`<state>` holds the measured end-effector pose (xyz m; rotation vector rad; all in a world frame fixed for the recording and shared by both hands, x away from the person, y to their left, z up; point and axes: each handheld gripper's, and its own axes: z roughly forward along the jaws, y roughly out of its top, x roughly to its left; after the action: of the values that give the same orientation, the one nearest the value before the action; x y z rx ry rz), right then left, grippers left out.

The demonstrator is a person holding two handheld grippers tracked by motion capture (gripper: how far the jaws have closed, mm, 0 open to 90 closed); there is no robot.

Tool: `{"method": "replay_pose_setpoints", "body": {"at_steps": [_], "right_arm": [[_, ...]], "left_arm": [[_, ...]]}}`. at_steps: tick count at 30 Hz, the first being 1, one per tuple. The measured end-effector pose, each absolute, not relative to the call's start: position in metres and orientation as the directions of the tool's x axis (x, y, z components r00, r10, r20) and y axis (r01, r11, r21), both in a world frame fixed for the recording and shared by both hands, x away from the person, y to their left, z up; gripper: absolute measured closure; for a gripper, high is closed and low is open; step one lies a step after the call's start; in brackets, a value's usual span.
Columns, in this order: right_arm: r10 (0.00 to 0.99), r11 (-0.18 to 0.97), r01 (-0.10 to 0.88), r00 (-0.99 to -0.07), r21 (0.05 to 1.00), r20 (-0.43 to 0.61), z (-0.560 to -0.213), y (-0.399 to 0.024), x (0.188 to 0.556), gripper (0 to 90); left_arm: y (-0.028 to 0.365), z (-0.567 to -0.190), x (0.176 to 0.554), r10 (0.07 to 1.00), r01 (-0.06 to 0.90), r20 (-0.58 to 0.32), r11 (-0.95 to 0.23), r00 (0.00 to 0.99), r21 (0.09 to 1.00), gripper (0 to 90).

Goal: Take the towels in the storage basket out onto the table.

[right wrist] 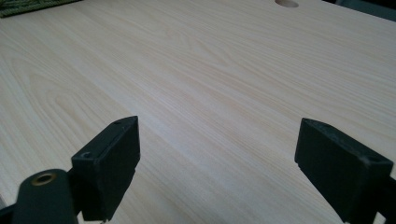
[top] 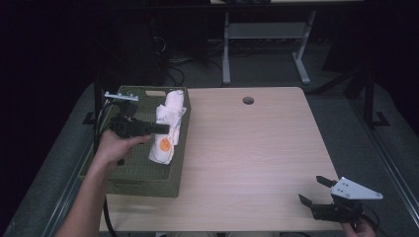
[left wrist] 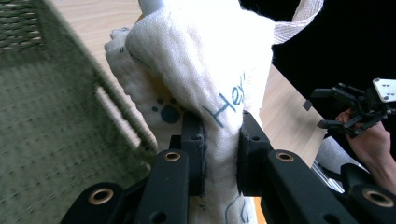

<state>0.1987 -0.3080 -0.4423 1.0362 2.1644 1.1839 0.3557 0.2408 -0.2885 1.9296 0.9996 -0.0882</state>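
Observation:
A white cloth bag (top: 168, 126) with blue print and an orange spot hangs over the right side of a green woven basket (top: 143, 180) at the table's left. My left gripper (top: 165, 128) is shut on the bag. In the left gripper view both jaws pinch the white cloth bag (left wrist: 210, 84), with the basket (left wrist: 42, 121) to its left. My right gripper (top: 313, 190) stands open near the table's front right corner, nothing between its jaws. The right gripper view has my right gripper (right wrist: 217, 163) wide open over bare wood.
The light wooden table (top: 247, 148) has a round cable hole (top: 248, 100) at the back. Desk legs and cables stand on the floor behind. The other hand and its open gripper (left wrist: 322, 109) appear at the right of the left gripper view.

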Motion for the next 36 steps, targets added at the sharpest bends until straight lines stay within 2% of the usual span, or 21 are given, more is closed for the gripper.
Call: {"method": "replay_pose_setpoints", "body": {"at_steps": [36], "right_arm": [[0.789,0.352,0.395,-0.613,0.849,-0.042,-0.440,-0.304,0.199,13.8]], "left_arm": [[0.152,-0.310,0.368,0.504,0.642,-0.449,-0.318,0.738,0.698,76.8]]}}
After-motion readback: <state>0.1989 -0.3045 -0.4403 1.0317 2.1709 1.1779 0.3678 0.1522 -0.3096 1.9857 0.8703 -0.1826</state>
